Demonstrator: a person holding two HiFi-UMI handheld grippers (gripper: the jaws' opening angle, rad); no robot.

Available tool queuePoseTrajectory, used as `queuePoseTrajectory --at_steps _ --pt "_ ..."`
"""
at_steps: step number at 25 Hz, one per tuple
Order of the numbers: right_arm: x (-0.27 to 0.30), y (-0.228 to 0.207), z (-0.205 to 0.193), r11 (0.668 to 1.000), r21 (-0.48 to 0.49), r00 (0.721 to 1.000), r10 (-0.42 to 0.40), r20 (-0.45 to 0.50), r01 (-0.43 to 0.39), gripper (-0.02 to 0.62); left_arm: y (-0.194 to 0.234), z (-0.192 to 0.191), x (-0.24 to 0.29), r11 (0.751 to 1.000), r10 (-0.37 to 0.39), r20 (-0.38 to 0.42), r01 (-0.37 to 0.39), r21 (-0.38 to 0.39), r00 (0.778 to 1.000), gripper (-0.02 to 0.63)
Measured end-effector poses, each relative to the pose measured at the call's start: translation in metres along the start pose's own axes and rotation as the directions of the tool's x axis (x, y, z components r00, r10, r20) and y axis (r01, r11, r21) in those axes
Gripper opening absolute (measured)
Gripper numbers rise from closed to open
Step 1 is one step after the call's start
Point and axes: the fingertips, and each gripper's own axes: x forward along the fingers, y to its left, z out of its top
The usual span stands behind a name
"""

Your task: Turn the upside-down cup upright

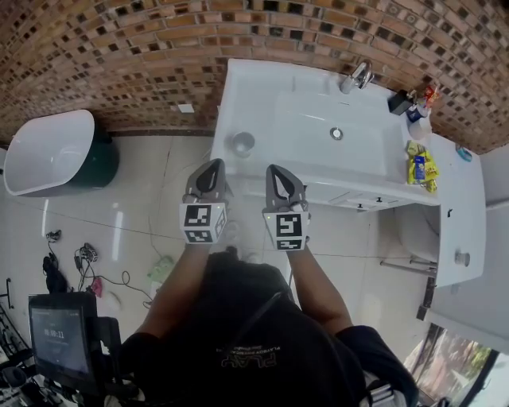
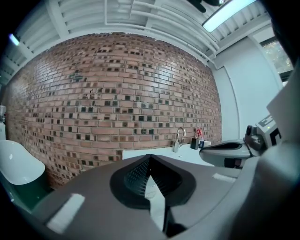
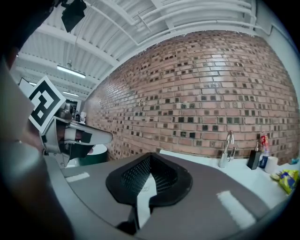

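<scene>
Bathroom set-up under a ribbed, shed-type roof [image 2: 140, 21] w/ strip light [image 2: 229, 13]. White vanity w/ sink [image 1: 262, 95] and chrome tap [image 1: 358, 77] just ahead of the fingers [image 1: 208, 176]. Brick wall [image 1: 119, 56] beyond. White tub [image 1: 48, 151] far left of them, toiletries [image 1: 415, 110] ahead-right, glossy tiled floor [image 1: 151, 199] below.

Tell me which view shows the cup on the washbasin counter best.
The head view. It looks down on the cup, which stands on the white counter left of the basin. In neither gripper view can the cup be made out; both face the tap and the brick wall.
</scene>
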Motion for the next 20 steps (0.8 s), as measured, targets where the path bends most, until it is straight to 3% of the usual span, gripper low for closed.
queuePoseTrajectory --at_steps 9,20 --pt "-0.025 0.021 -0.002 0.999 0.043 1.000 0.025 0.017 -0.026 0.014 -0.011 -0.006 -0.033 1.000 -0.009 -0.007 0.009 0.027 1.000 -0.005" --pt "-0.066 0.047 -0.010 0.994 0.076 0.997 -0.071 -0.026 0.073 0.014 -0.009 -0.024 -0.075 0.998 -0.064 -0.001 0.064 0.017 0.998 -0.005"
